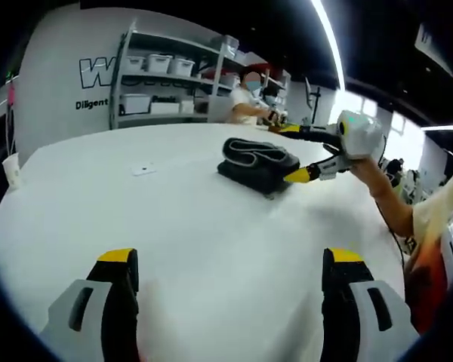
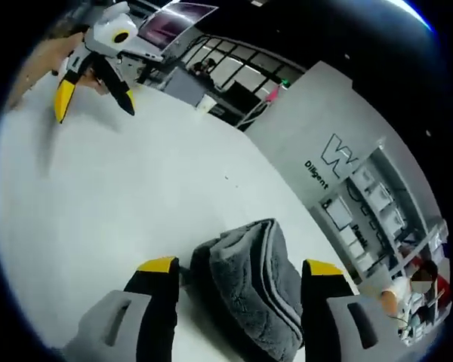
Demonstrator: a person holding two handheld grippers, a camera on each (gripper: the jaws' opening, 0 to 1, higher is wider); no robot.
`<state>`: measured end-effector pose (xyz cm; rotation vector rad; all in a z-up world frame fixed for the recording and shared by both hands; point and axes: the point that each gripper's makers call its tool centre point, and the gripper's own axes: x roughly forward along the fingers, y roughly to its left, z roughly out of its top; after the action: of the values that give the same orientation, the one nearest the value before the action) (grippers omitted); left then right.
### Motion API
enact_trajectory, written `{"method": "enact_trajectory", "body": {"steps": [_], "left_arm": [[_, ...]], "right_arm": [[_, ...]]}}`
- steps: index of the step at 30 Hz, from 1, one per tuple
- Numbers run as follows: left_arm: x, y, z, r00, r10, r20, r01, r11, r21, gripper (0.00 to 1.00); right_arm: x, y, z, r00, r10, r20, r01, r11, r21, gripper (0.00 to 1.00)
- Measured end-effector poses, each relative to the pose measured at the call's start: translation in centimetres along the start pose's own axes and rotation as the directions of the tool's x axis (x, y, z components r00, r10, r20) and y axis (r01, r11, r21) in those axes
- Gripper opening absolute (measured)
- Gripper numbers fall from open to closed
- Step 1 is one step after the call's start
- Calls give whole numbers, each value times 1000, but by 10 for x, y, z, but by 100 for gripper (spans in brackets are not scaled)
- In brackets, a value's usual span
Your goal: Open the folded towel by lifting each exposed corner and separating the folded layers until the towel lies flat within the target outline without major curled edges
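**Camera placement: two opposed views over one table**

The folded towel point(image 1: 257, 163) is seen from well back in the left gripper view, far ahead of its jaws across the white table point(image 1: 174, 226). In the right gripper view it is seen close, between the jaws. Towel, table and shelving point(image 1: 162, 83) are shared.

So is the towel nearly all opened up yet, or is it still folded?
Nothing looks done yet: the grey towel is still a thick folded bundle on the white table. In hand: the right gripper sits open with its jaws either side of the towel, not yet gripping a corner. The left gripper is open over bare table, away from the towel. Left to do: lift the corners, separate the layers and spread it flat.
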<state>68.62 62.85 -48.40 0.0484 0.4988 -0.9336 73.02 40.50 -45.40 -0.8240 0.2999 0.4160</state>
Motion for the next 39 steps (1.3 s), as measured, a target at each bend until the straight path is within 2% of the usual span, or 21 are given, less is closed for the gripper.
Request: {"method": "enact_trajectory", "body": {"steps": [5, 8, 13, 14, 16, 17, 20, 29, 39], "left_arm": [[-2, -3, 1, 1000, -5, 8, 5, 1000, 4, 99], [-2, -2, 0, 1000, -5, 9, 5, 1000, 6, 99], [-3, 2, 1, 1000, -3, 9, 3, 1000, 2, 99], [-3, 2, 2, 1000, -4, 9, 4, 1000, 2, 99], [-3, 3, 2, 1000, -5, 11, 5, 1000, 3, 99], [-3, 3, 2, 1000, -4, 12, 4, 1000, 2, 99], [-2, 3, 0, 1000, -1, 8, 1, 1000, 0, 99], [-3, 4, 0, 1000, 2, 10, -2, 1000, -2, 99], [-3, 3, 1, 1000, 3, 12, -3, 1000, -6, 98]], "right_arm": [[10, -3, -2, 1000, 12, -5, -12, 999, 53, 52], [13, -2, -3, 1000, 24, 4, -24, 997, 70, 43], [16, 0, -6, 999, 37, 10, -37, 993, 110, 20], [16, -1, -6, 999, 32, 19, -34, 992, 123, 17], [16, -3, -6, 1000, 21, 24, -24, 992, 125, 5], [16, -5, -6, 1000, 14, 23, -17, 992, 125, 3], [15, -10, -6, 999, 8, 38, -14, 987, 160, 2], [12, -14, -5, 999, -8, 46, 0, 983, 183, 1], [2, -35, 1, 994, -67, 90, 46, 975, 216, 0]]}}
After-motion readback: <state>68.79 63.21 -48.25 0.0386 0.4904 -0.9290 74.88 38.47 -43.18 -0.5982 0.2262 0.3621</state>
